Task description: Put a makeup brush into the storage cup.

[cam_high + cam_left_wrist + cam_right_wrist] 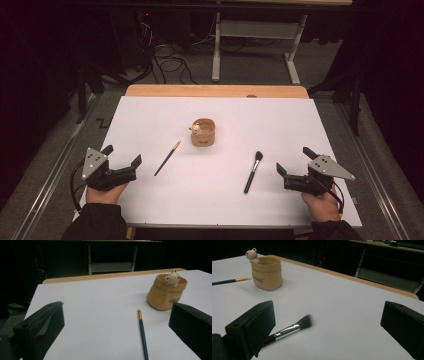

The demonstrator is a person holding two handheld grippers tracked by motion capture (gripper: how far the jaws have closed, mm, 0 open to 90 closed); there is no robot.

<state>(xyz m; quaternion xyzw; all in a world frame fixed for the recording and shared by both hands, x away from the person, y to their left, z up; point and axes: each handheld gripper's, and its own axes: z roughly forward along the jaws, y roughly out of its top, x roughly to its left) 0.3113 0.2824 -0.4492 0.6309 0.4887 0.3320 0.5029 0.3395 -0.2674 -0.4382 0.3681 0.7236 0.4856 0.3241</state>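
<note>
Between my left gripper's (122, 161) jaws, which stand wide apart and hold nothing, a thin green paintbrush (142, 333) lies flat on the white table (150, 120), nearer the right jaw. Beyond that jaw sits a tan pot (165, 292). My right gripper (293, 161) is spread just as wide, empty; a black makeup brush (291, 328) lies by its left jaw.

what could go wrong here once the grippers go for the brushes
The thin brush lies flat on the white table, so the open left gripper may skid over it or flick it away. The makeup brush has a round handle and might roll from the open right gripper. The small pot stands alone mid-table; a brush pushed in hard could tip it.
</note>
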